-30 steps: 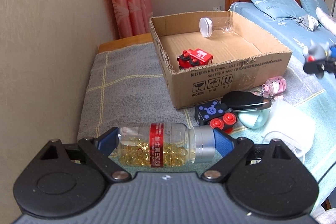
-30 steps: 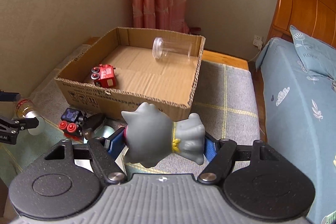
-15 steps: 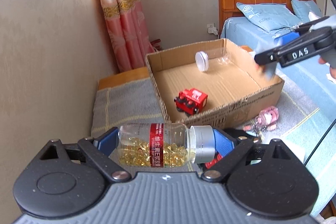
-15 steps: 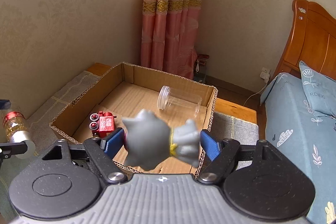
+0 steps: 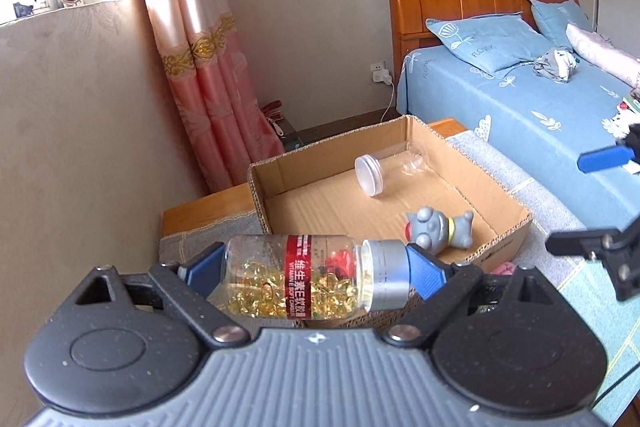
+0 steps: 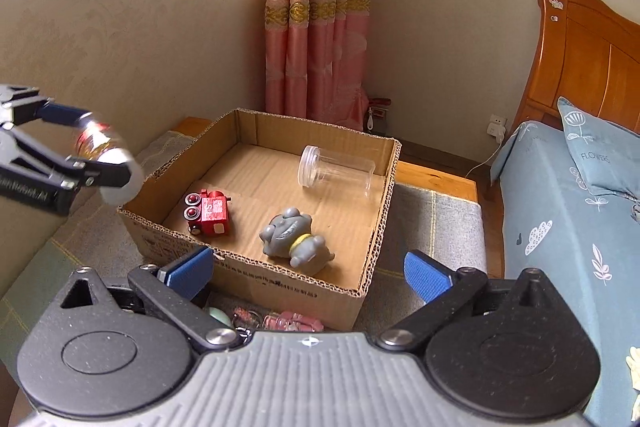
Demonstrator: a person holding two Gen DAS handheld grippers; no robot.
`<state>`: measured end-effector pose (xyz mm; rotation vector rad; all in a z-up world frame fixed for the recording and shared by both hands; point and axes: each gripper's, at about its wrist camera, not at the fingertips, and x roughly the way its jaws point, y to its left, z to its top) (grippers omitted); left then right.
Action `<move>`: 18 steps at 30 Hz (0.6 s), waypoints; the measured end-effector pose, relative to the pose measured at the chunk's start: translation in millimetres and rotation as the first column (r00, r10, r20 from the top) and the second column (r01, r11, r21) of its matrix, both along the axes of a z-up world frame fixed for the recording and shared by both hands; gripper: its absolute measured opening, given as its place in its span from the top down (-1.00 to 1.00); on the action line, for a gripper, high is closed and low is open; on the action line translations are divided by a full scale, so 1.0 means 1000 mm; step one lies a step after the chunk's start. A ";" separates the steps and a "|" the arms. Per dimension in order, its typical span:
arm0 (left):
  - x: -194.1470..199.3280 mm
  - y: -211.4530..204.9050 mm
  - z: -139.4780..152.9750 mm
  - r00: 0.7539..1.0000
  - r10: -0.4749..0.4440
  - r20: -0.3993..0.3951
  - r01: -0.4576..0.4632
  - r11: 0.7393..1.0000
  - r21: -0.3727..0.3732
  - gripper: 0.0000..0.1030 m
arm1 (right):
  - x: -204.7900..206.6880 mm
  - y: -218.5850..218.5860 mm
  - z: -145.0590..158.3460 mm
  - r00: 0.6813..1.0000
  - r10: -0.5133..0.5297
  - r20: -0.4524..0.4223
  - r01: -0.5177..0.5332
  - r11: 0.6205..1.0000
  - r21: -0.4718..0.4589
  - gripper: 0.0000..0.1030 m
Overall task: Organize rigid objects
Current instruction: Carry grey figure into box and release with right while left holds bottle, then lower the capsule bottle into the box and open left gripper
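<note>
My left gripper (image 5: 316,269) is shut on a clear capsule bottle (image 5: 308,281) with a red label and silver cap, held sideways above the near-left edge of the cardboard box (image 5: 516,227). My right gripper (image 6: 307,269) is open and empty above the box's near wall (image 6: 280,281). In the box lie a grey toy figure (image 6: 294,234), a red toy train (image 6: 210,213) and a clear empty jar (image 6: 336,173). The left gripper with the bottle also shows in the right wrist view (image 6: 94,151), left of the box.
The box stands on a grey checked cloth (image 6: 436,219) over a low wooden bench. Small items, pink and pale green, lie in front of the box (image 6: 296,321). A bed with blue bedding (image 6: 560,227) is at right. A wall and pink curtain (image 6: 316,27) stand behind.
My right gripper has opened and let go of the grey toy figure, which now lies in the box. My left gripper has risen with the bottle toward the box.
</note>
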<state>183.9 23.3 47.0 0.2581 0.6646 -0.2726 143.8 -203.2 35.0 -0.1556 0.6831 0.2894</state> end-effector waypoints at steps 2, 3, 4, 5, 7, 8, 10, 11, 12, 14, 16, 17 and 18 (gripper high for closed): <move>0.016 -0.005 0.002 1.000 -0.010 -0.015 0.010 1.000 -0.002 -0.80 | -0.010 0.002 -0.003 1.000 0.000 0.007 0.000 1.000 -0.001 -1.00; 0.023 -0.008 0.003 1.000 -0.011 -0.023 0.011 1.000 -0.001 -0.80 | -0.015 0.002 -0.005 1.000 -0.001 0.007 0.001 1.000 0.001 -1.00; 0.032 -0.010 0.003 0.999 -0.011 -0.033 0.011 1.000 0.002 -0.80 | -0.020 0.002 -0.007 1.000 -0.005 0.005 0.005 1.000 0.007 -1.00; 0.041 -0.013 0.002 0.999 -0.010 -0.043 0.010 1.000 0.002 -0.80 | -0.024 0.002 -0.008 1.000 -0.009 0.002 0.009 1.000 0.013 -1.00; 0.057 -0.017 0.000 0.998 -0.010 -0.064 0.010 1.000 -0.001 -0.80 | -0.032 0.000 -0.011 1.000 -0.021 -0.009 0.021 0.999 0.041 -1.00; 0.065 -0.020 -0.001 0.997 -0.011 -0.076 0.011 1.000 -0.001 -0.80 | -0.034 -0.001 -0.012 1.000 -0.025 -0.016 0.026 0.998 0.058 -1.00; 0.079 -0.025 -0.005 0.995 -0.006 -0.097 0.006 1.000 0.006 -0.80 | -0.039 -0.003 -0.016 0.999 -0.029 -0.035 0.032 0.996 0.078 -1.00; 0.085 -0.027 -0.007 0.995 -0.001 -0.101 0.002 1.000 0.010 -0.80 | -0.041 -0.004 -0.018 0.999 -0.031 -0.040 0.034 0.997 0.073 -1.00; 0.089 -0.029 -0.009 0.996 0.000 -0.094 0.001 1.000 0.014 -0.80 | -0.042 -0.004 -0.019 0.998 -0.037 -0.042 0.040 0.997 0.068 -1.00; 0.098 -0.032 -0.011 0.998 0.032 -0.057 -0.030 0.999 0.029 -0.82 | -0.044 -0.005 -0.022 0.997 -0.055 -0.046 0.058 0.996 0.062 -1.00; 0.102 -0.034 -0.012 0.996 0.079 -0.036 -0.077 0.996 0.050 -0.83 | -0.045 -0.008 -0.023 0.996 -0.067 -0.051 0.071 0.995 0.072 -1.00; 0.104 -0.033 -0.012 0.996 0.082 -0.041 -0.080 0.996 0.047 -0.83 | -0.045 -0.010 -0.024 0.996 -0.072 -0.055 0.076 0.994 0.078 -1.00; 0.102 -0.032 -0.012 0.996 0.076 -0.045 -0.074 0.997 0.035 -0.84 | -0.045 -0.011 -0.024 0.995 -0.076 -0.058 0.081 0.993 0.082 -1.00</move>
